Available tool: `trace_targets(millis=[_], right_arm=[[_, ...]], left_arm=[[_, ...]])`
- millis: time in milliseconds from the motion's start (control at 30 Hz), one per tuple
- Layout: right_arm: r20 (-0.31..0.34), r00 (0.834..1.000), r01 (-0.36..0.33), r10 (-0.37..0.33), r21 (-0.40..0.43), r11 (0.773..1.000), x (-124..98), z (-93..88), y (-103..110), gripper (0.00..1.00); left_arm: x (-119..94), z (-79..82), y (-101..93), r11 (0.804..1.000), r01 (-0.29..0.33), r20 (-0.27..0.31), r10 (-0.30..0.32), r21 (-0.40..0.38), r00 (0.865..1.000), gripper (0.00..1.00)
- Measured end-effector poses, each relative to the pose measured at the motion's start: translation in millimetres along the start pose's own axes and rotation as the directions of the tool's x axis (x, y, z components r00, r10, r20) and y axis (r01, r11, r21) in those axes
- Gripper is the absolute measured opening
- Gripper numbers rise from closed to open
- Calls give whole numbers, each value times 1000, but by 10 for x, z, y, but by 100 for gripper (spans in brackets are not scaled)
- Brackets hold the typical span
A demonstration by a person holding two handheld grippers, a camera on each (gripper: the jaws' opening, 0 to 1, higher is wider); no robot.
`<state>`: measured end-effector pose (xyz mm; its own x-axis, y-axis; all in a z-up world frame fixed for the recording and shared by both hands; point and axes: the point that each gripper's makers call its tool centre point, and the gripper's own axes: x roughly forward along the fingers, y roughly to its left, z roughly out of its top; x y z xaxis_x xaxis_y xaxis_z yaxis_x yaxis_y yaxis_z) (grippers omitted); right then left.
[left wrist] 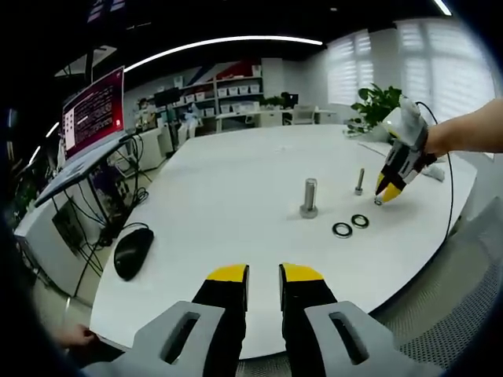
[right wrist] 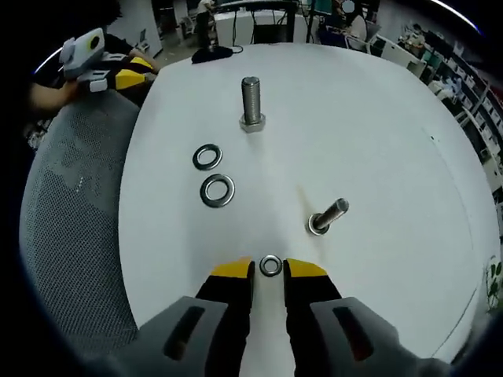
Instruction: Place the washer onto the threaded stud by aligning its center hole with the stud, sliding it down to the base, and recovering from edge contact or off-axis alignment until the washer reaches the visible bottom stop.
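Observation:
A small washer (right wrist: pixel 270 265) sits between the yellow tips of my right gripper (right wrist: pixel 269 269), which is shut on it just above the white table (right wrist: pixel 377 126). The thin threaded stud (right wrist: pixel 328 216) stands a little ahead and to the right of it. In the left gripper view, the right gripper (left wrist: pixel 385 192) hangs tip-down beside that stud (left wrist: pixel 359 181), apart from it. A thick bolt (left wrist: pixel 309 197) stands upright, with two larger washers (left wrist: pixel 342 229) lying flat near it. My left gripper (left wrist: pixel 265 275) stands open with nothing between its fingers, at the table's near edge.
A black mouse (left wrist: pixel 132 251) lies at the left side of the table (left wrist: pixel 236 157), and a tilted screen (left wrist: pixel 94 110) stands beyond it. A grey mesh chair (right wrist: pixel 78 204) is against the table's edge. A thin cable (left wrist: pixel 451 196) crosses the table's right end.

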<state>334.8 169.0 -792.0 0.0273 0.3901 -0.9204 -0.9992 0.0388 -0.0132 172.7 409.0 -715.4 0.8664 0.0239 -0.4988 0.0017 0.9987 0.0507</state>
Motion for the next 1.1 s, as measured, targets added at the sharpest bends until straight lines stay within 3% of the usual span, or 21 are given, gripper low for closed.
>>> trace_targets(millis=[267, 400, 433, 733, 1100], right_arm=[[-42, 999, 0, -1, -35, 999, 37, -19, -23, 16], [-87, 996, 15, -25, -118, 993, 39, -43, -53, 17], [-78, 996, 33, -42, -111, 993, 29, -28, -78, 16], [-99, 995, -11, 4, -76, 997, 65, -36, -64, 16], [-143, 989, 16, -37, -150, 989, 70, -20, -28, 14]], left_arm=[[0, -4, -2, 1000, 1, 0, -1, 0, 1000, 13], [-2, -3, 0, 1000, 1, 1, -1, 0, 1000, 13], [-2, -3, 0, 1000, 0, 1, 0, -1, 1000, 13], [-1, -6, 1, 1000, 0, 0, 0, -1, 1000, 13], [6, -27, 2, 1000, 0, -14, 0, 0, 1000, 13]])
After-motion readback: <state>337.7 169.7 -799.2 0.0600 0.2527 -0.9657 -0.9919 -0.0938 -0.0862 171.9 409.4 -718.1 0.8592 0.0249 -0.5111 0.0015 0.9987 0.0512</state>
